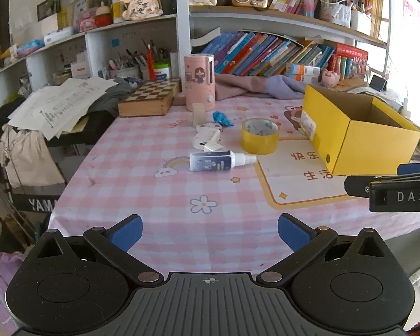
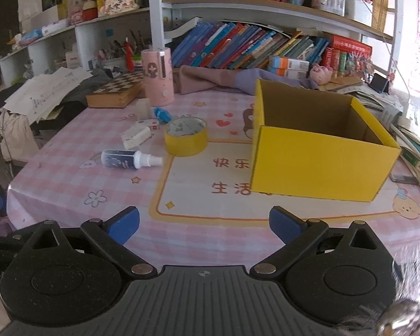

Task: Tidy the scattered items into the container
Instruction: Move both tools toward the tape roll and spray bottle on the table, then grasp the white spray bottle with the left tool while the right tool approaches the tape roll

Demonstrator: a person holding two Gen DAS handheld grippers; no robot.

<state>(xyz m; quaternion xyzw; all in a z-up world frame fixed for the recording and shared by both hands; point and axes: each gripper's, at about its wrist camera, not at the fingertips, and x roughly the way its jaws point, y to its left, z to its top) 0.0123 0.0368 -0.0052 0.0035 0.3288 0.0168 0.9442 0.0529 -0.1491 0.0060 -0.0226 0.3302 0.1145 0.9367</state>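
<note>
An open yellow cardboard box (image 1: 358, 128) (image 2: 316, 165) stands on the right of the pink checked tablecloth. Left of it lie a yellow tape roll (image 1: 259, 136) (image 2: 186, 137), a small spray bottle (image 1: 218, 161) (image 2: 128, 160) on its side, small white boxes (image 1: 207, 137) (image 2: 137, 135), a blue crumpled item (image 1: 222, 118) (image 2: 162, 114) and a translucent cup (image 1: 198, 114). My left gripper (image 1: 210, 232) is open and empty over the table's near edge. My right gripper (image 2: 203, 225) is open and empty, in front of the box; its side shows in the left wrist view (image 1: 392, 190).
A pink cylinder device (image 1: 199, 81) (image 2: 156, 77), a chessboard box (image 1: 149, 96) (image 2: 116, 91), loose papers (image 1: 58, 103) and folded cloth (image 1: 252, 85) sit at the back. Bookshelves (image 2: 252, 47) rise behind. A small dark item (image 2: 404, 178) lies right of the box.
</note>
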